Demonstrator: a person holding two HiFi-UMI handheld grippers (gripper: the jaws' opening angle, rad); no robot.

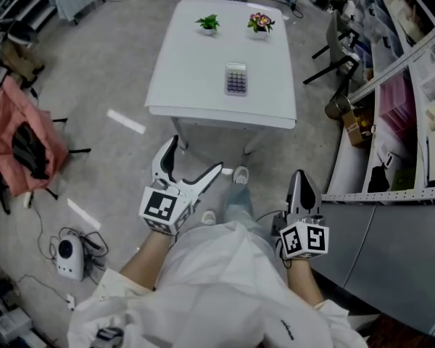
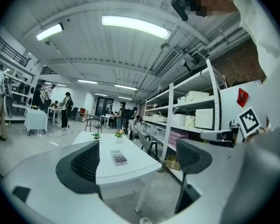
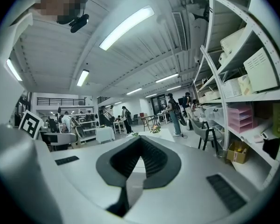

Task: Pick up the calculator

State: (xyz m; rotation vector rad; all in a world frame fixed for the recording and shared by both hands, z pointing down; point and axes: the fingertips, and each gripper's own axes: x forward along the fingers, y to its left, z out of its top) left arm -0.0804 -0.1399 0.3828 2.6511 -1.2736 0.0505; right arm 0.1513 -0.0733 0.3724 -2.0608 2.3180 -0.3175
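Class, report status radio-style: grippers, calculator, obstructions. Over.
Left gripper open, empty. Right gripper shut, empty. Calculator flat on table, untouched, ahead of both. Two potted plants beyond it; nothing in the way.

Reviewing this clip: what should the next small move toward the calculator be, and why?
Probably step up to the table and carry the left tongs forward toward the calculator. Those tongs are open and empty, the right tongs are shut, and the calculator lies flat on the table, well ahead of both.
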